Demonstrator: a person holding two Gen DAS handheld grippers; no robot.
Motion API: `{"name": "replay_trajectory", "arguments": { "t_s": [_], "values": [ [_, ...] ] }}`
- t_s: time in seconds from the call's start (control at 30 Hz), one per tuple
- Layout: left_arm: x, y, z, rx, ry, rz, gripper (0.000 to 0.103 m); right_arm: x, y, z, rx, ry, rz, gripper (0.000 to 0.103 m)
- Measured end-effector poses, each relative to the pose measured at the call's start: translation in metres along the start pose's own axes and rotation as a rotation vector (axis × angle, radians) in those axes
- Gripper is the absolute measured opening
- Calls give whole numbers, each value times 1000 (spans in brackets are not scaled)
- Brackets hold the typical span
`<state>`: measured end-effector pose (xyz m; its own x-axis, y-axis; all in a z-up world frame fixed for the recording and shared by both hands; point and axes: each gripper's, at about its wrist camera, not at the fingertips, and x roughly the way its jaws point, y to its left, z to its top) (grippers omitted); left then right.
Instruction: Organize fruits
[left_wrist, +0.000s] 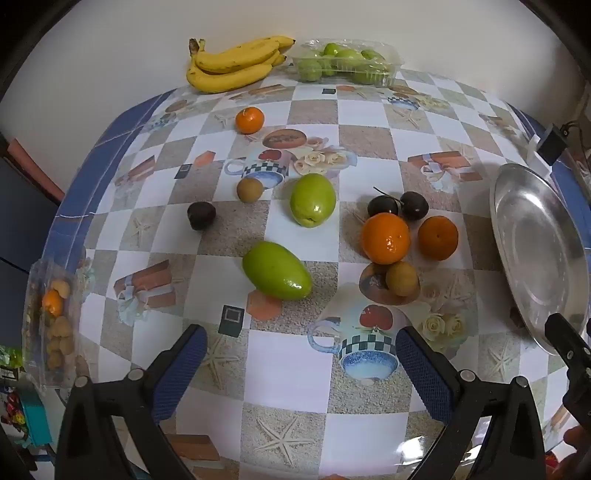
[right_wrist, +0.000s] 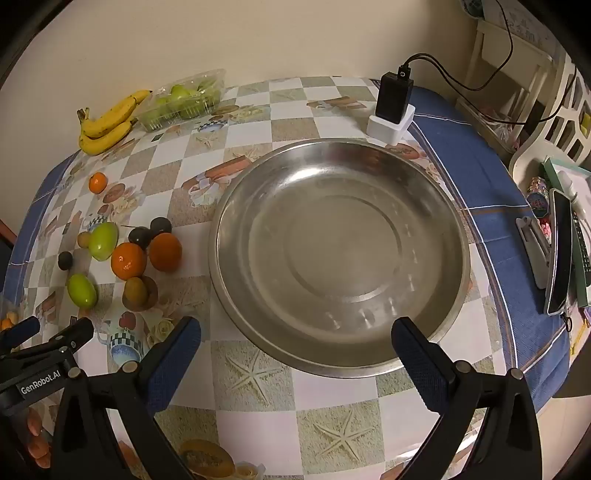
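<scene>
Left wrist view shows my left gripper with jaws spread wide, holding nothing, above the checkered tabletop. Beyond them lie two green fruits, two oranges close together at right, dark plums just behind them, and a lone small orange farther off. Bananas and a clear box of green fruit sit at the far edge. In the right wrist view my right gripper also stands spread and empty, over the near rim of the empty steel plate, right of the scattered fruit.
</scene>
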<state>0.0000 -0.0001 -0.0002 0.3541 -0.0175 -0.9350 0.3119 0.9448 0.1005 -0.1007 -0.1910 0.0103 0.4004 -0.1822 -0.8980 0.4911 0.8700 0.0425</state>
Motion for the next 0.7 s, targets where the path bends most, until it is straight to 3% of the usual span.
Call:
{"name": "replay_trajectory", "arguments": {
  "t_s": [0.07, 0.7],
  "values": [
    [0, 1, 0, -9, 1, -27, 103, 1, 1, 0, -1, 4, 1, 103],
    [-2, 0, 1, -6, -8, -10, 103, 2, -1, -1, -6, 12, -10, 103]
  ]
}}
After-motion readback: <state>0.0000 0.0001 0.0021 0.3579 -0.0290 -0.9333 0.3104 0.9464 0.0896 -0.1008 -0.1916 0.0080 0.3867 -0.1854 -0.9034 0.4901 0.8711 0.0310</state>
